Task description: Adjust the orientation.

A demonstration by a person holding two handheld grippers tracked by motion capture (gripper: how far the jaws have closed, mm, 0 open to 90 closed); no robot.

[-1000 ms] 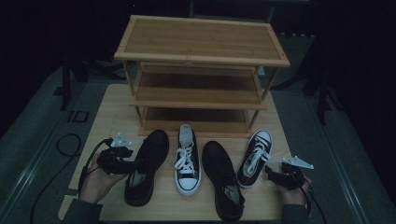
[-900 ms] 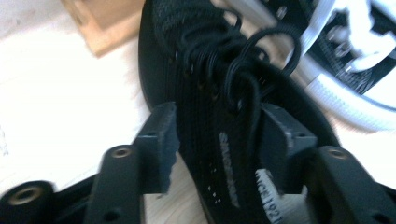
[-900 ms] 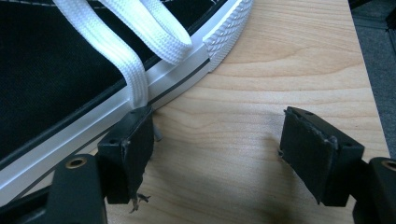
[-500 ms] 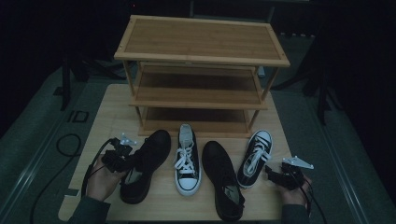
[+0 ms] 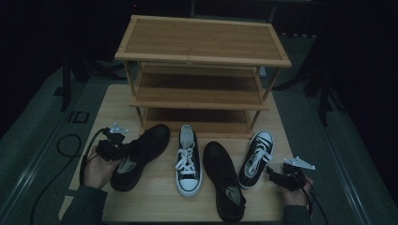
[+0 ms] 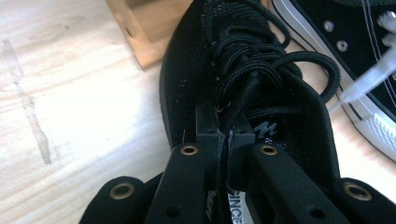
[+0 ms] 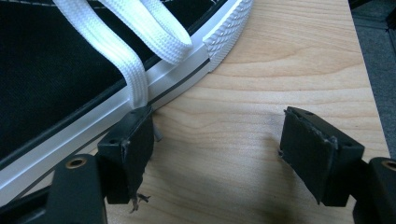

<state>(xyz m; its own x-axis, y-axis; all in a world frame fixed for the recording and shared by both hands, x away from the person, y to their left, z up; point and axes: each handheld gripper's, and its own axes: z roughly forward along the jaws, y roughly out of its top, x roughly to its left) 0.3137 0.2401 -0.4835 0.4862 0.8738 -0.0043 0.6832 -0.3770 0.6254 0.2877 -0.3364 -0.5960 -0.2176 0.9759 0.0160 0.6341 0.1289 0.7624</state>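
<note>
Bamboo-coloured wood made up the three-tier shoe rack (image 5: 202, 70) at the back of the table (image 5: 155, 206), with four shoes in a row before it. At the row's left end lay the black mesh shoe (image 6: 243, 88), where the left gripper (image 6: 225, 135), jaws having just been closing, was clamped on its tongue. The right gripper (image 7: 224, 149) held its jaws apart over bare wood, one pad just beside the sole of the black-and-white sneaker (image 7: 70, 60).

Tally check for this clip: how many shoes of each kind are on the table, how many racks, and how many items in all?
All-black shoes: 2
Black-and-white sneakers with white laces: 2
Wooden rack with three shelves: 1
Total: 5
</note>
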